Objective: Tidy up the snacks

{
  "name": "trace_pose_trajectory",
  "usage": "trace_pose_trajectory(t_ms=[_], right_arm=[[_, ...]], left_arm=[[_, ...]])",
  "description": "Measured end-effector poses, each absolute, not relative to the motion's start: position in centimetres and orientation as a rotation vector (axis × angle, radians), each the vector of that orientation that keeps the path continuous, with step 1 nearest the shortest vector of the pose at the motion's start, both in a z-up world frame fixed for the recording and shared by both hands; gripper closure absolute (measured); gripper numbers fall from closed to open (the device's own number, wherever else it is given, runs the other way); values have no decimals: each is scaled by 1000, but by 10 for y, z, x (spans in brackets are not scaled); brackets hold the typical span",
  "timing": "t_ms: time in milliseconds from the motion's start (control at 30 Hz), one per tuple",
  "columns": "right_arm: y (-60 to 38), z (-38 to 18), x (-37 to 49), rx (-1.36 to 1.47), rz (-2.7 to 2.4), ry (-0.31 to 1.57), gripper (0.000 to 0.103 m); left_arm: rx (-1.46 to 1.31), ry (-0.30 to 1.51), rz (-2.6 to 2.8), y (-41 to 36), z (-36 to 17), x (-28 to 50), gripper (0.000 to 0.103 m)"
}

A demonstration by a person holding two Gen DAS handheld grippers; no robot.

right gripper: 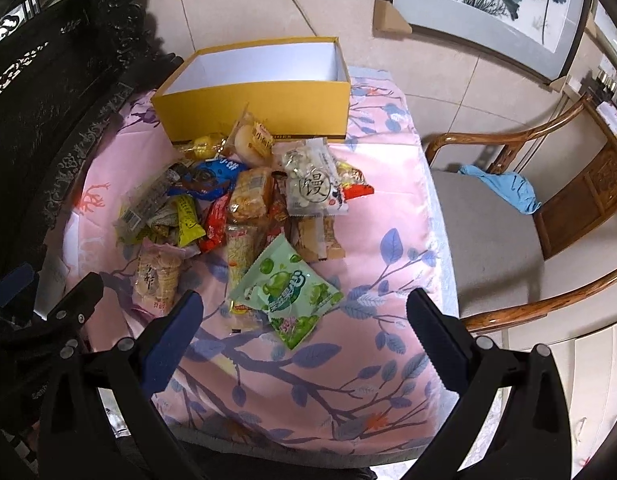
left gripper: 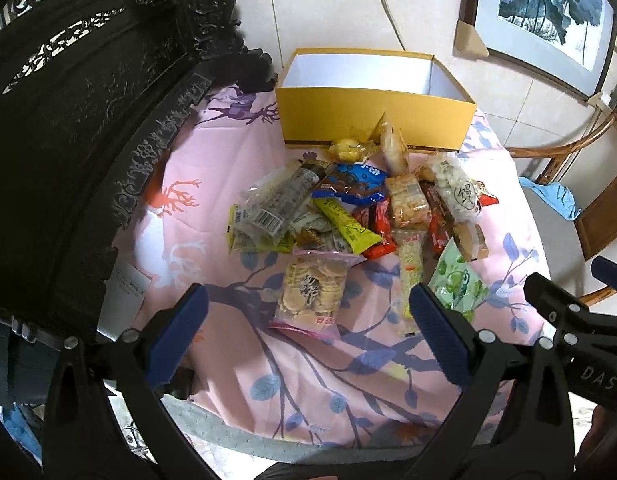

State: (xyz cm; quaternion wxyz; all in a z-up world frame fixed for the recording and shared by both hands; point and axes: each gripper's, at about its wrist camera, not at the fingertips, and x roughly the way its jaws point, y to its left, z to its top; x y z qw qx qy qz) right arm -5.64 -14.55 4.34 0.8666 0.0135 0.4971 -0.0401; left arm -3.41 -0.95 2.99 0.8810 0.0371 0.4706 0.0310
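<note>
On my far left stands a dark carved wooden cabinet [left gripper: 68, 128], hard against the surface's pink cloth with purple branches and blue leaves [left gripper: 308, 380]. My left gripper [left gripper: 308, 332] hovers over the near edge, jaws released and holding nothing; ahead of it lies a clear pink-trimmed bag of round crackers [left gripper: 312, 292]. Past that sits the heap of wrapped snacks [left gripper: 348, 208], with a blue packet [left gripper: 352, 184] near its top, touching the front wall of the open yellow cardboard box with a white inside [left gripper: 372, 120], which looks empty. My right gripper [right gripper: 304, 332] hangs with its jaws spread wide, nothing between them, just short of a pale green packet printed with green fruit [right gripper: 288, 292]. To the right, off the surface, is a wooden armchair with a grey seat [right gripper: 488, 232] and a crumpled blue cloth [right gripper: 504, 188] on it.
</note>
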Motion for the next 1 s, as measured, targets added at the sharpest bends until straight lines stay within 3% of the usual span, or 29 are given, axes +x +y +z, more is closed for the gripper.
trace_pose_trajectory(t_ms=[600,1000], right_arm=[[-151,53,-53,41,-123,976,1],[-151,33,-48,49,-125,1057,1]], left_arm=[[119,917,36,-16,39,-31,2],[54,1000,42,-2,21,-18,2]])
